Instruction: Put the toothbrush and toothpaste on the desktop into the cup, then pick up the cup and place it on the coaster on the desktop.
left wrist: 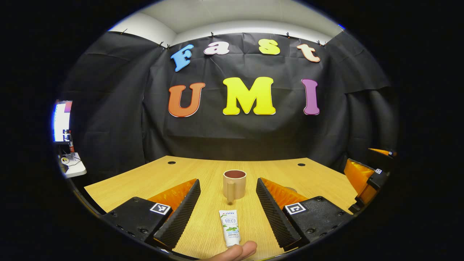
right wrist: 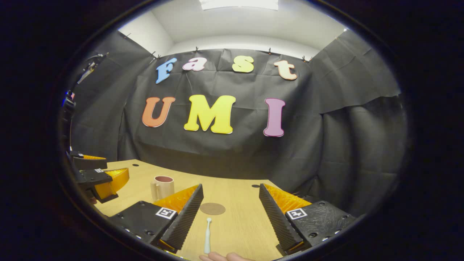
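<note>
Wooden desktop [left wrist: 152,177] under both grippers, task things lying apart on it.

Left gripper view: the left gripper [left wrist: 227,214] has its jaws spread, with the toothpaste [left wrist: 230,227] flat between them at 6 o'clock and the cup [left wrist: 234,184] upright beyond at 12, handle toward the camera, so the tube seems lined up for a grasp. Right gripper view: the right gripper [right wrist: 231,217], also spread and holding nothing, frames the toothbrush [right wrist: 207,235] at 6 o'clock; the coaster [right wrist: 212,208] lies bare ahead, and the cup stands at 10 o'clock.
</note>
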Demonstrator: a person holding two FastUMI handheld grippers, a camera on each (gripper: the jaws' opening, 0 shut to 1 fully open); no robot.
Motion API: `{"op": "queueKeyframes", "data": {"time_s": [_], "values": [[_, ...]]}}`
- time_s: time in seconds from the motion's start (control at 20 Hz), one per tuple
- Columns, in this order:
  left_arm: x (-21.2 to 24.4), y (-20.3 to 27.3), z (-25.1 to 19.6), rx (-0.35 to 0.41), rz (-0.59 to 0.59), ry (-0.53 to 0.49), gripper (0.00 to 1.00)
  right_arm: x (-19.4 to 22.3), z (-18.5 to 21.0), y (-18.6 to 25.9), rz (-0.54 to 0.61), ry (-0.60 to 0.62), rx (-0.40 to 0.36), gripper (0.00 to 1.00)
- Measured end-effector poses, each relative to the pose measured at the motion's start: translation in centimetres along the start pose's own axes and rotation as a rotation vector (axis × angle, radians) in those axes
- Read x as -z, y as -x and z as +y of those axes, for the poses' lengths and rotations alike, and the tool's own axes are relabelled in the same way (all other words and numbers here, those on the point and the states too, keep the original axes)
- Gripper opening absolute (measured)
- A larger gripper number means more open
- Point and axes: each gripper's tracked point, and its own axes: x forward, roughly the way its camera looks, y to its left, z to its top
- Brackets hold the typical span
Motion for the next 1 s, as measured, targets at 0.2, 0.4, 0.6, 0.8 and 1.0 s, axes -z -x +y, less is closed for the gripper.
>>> {"op": "queueKeyframes", "data": {"time_s": [0.2,0.4,0.6,0.8,1.0], "values": [[3.2,-0.7,-0.2,0.003,0.113,-0.011,0.98,0.5,-0.2,0.0,0.004,-0.012,-0.010,0.94],[7.3,-0.6,-1.6,0.044,0.277,-0.002,0.99,1.2,-0.4,0.0,0.012,-0.006,-0.013,0.94],[10.7,0.3,-2.1,0.056,0.412,-0.015,0.99,2.5,-0.5,-0.1,0.033,-0.022,-0.021,0.94],[13.2,0.2,-1.8,0.036,0.503,-0.010,0.99,3.9,-0.3,-0.4,0.063,-0.015,-0.028,0.94],[15.2,0.0,-1.4,0.021,0.583,0.009,0.99,5.3,0.3,-0.6,0.099,-0.041,-0.064,0.95]]}}
